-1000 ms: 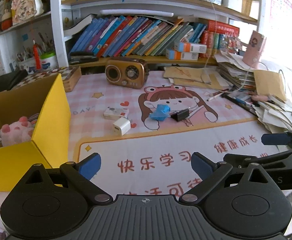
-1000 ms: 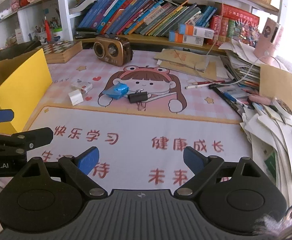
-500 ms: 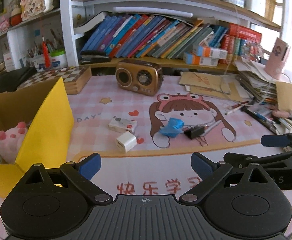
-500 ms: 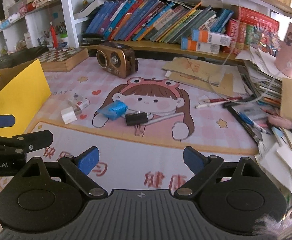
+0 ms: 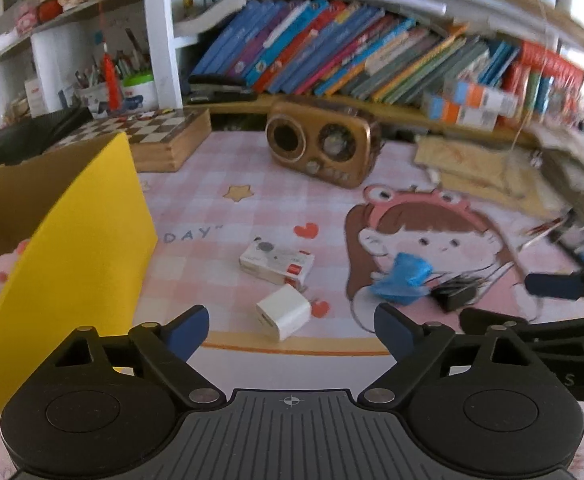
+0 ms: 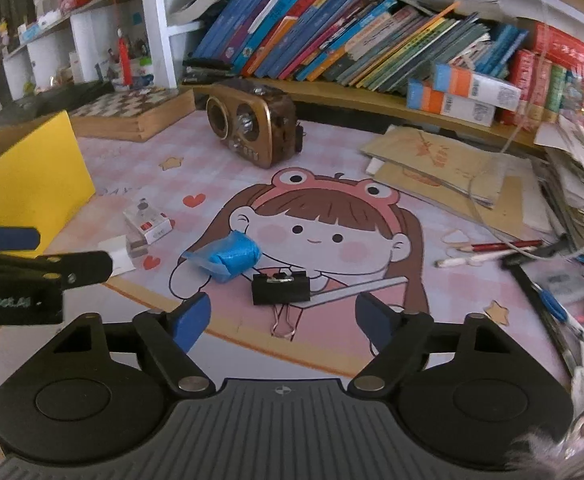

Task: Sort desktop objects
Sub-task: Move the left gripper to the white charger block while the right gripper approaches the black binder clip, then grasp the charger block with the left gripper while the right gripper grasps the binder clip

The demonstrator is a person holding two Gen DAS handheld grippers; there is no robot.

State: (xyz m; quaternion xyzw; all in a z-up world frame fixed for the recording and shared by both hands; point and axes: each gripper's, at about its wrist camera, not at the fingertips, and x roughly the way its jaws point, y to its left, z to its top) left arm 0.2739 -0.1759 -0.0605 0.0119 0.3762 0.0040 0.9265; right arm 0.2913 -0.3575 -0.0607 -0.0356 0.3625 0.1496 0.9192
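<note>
I am closing both unloaded grippers: the left gripper (image 5: 290,326) over the white charger (image 5: 283,312), the right gripper (image 6: 282,318) over the black binder clip (image 6: 280,289), right of the charger.

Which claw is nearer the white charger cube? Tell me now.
Left. The left claw points straight at the white charger cube, which sits just ahead between its closing fingers, untouched. The right claw is aimed at the black binder clip, off to the cube's right.

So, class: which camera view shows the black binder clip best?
The right wrist view: the black binder clip lies sharp and central, wire handles visible, ahead of the closing right gripper. The left wrist view shows it blurred, off right.
</note>
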